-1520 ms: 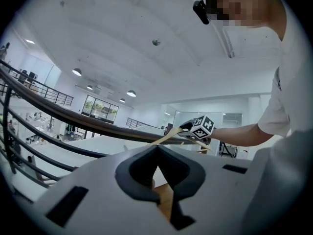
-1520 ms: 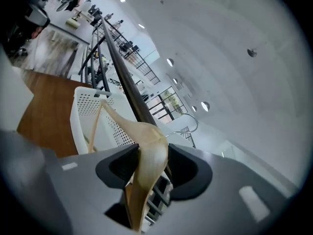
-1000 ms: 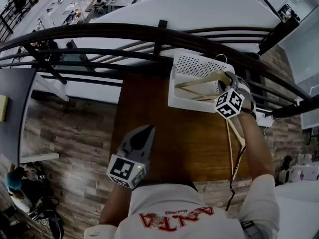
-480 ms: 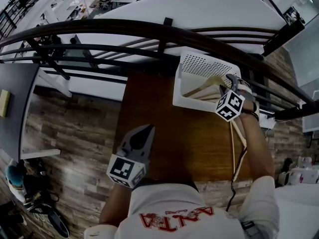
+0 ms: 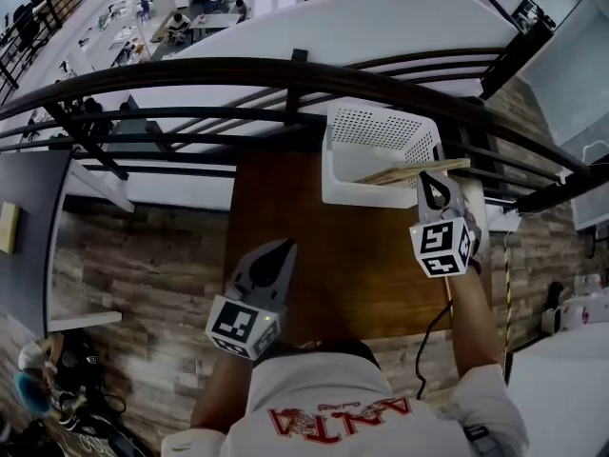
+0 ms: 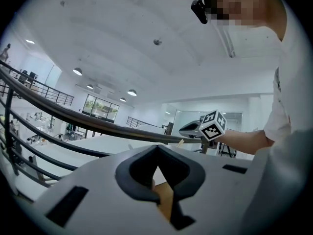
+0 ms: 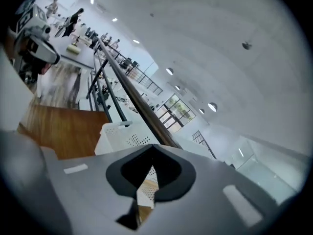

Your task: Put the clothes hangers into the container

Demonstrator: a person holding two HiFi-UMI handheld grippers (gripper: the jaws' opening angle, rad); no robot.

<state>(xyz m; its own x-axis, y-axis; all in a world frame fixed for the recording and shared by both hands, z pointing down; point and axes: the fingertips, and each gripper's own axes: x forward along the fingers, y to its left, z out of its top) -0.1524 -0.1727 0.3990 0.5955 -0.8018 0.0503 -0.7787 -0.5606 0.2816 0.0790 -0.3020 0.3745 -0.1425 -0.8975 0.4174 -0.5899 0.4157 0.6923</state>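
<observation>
A white perforated container [image 5: 376, 127] stands at the far right of the brown table [image 5: 324, 255]. A pale wooden hanger [image 5: 409, 171] lies across its right part, one end poking past the right rim. My right gripper [image 5: 434, 190] hovers just in front of the container's near rim, close to the hanger. Its jaws have just been closing and are shut with nothing between them. The right gripper view looks over the container [image 7: 120, 133]. My left gripper [image 5: 283, 248] is held over the table's near left, shut and empty. The left gripper view catches the right gripper's marker cube [image 6: 213, 125].
A dark metal railing [image 5: 285, 69] runs right behind the table and container, with a drop to a lower floor beyond. Wood flooring [image 5: 143, 255] lies to the left. A black cable [image 5: 426, 346] hangs off the table's near right edge.
The right gripper has drawn back from inside the container toward me and risen, rolling as it went, and its jaws have shut. The hanger stays behind in the container. The left gripper has kept still.
</observation>
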